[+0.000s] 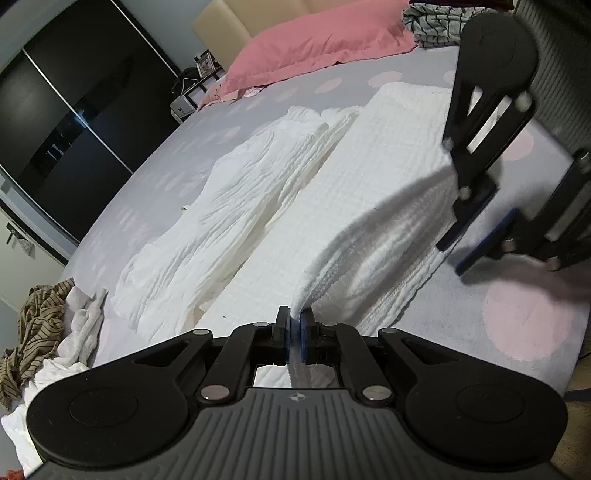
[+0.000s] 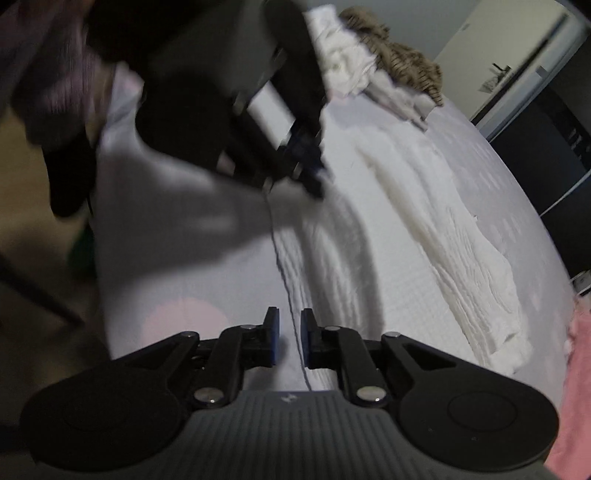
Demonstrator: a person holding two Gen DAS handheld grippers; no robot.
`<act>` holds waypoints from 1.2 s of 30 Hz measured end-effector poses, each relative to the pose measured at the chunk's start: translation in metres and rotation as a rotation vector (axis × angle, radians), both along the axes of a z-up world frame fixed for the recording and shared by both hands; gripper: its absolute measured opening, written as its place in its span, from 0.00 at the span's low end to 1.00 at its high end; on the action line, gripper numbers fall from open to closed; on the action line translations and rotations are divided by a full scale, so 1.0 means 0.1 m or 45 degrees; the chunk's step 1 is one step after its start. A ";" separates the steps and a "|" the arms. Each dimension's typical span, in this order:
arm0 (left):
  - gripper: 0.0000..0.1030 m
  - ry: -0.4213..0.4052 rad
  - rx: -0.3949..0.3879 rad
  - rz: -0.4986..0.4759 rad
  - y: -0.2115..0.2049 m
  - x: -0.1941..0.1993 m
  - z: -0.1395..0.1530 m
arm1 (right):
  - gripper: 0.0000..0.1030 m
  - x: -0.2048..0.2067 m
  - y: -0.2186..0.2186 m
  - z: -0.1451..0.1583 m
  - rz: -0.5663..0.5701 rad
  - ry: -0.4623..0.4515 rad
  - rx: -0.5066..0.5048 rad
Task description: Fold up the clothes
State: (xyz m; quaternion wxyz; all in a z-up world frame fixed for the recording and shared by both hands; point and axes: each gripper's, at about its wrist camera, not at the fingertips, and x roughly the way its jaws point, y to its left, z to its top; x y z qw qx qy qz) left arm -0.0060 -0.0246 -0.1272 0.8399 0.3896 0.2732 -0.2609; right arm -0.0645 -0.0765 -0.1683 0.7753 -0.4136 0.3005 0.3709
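One white garment [image 1: 388, 177] lies spread on the bed [image 1: 207, 147], a crinkled, waffle-textured cotton piece, laid long and flat with a smooth panel on one side and a rumpled, ridged half [image 1: 221, 221] beside it. Its near edge is lifted into a soft ridge where the left gripper [image 1: 294, 325] pinches it: the two blue-padded jaws are pressed together on a fold of the cloth, which runs up out of them in a taut crease.

The right gripper [image 2: 290, 332] sits over the garment's hemmed edge, which runs as a thin line straight through the gap between its pads. The jaws stand a little apart, not closed on the cloth; whether the pads touch it cannot be told. In the left wrist view this gripper [image 1: 448, 254] shows at the garment's far side, jaws likewise parted.

Beyond the garment's head end lies one pink pillow [image 1: 317, 48], smooth and plump, with a dark-striped pale cloth [image 1: 432, 22] bunched next to it. Off the garment's foot end, at the bed's edge, sits one heap of laundry [image 1: 48, 325]: a brown striped piece tangled with white ones. The bedsheet is pale lilac with round pink spots [image 1: 524, 317], and bare sheet shows on both long sides of the garment. Past the bed stands a dark glossy wardrobe [image 1: 74, 122].
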 end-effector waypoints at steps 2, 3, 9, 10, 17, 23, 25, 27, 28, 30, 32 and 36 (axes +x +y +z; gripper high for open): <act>0.03 -0.003 0.003 -0.010 -0.01 -0.01 0.04 | 0.14 0.06 0.03 -0.08 -0.009 -0.014 -0.045; 0.03 -0.002 0.002 -0.012 -0.02 0.00 0.05 | 0.15 0.10 0.04 -0.11 -0.021 -0.019 -0.058; 0.03 0.017 -0.011 -0.029 -0.01 0.02 0.04 | 0.19 0.13 0.11 -0.18 0.030 -0.061 -0.119; 0.03 0.017 -0.015 -0.042 0.00 0.01 0.04 | 0.14 0.13 0.11 -0.18 0.038 -0.054 -0.118; 0.13 -0.001 0.024 -0.230 -0.02 -0.24 0.00 | 0.03 0.09 0.02 0.06 0.007 -0.046 -0.031; 0.36 -0.178 0.205 -0.290 -0.12 -0.47 -0.23 | 0.03 0.04 -0.08 0.31 -0.034 -0.051 0.078; 0.37 -0.223 0.249 -0.290 -0.17 -0.51 -0.31 | 0.03 0.05 -0.10 0.38 -0.051 -0.048 0.111; 0.38 -0.307 0.312 -0.275 -0.24 -0.54 -0.40 | 0.03 0.08 -0.13 0.45 -0.070 -0.039 0.153; 0.38 -0.346 0.337 -0.265 -0.26 -0.54 -0.43 | 0.03 0.09 -0.14 0.49 -0.079 -0.027 0.178; 0.24 -0.423 0.386 -0.243 -0.29 -0.52 -0.49 | 0.03 0.10 -0.17 0.53 -0.094 -0.023 0.204; 0.09 -0.379 0.339 -0.216 -0.27 -0.47 -0.40 | 0.03 0.06 -0.20 0.54 -0.104 -0.027 0.205; 0.01 -0.273 0.245 -0.165 -0.24 -0.39 -0.20 | 0.04 0.03 -0.21 0.47 -0.104 -0.025 0.175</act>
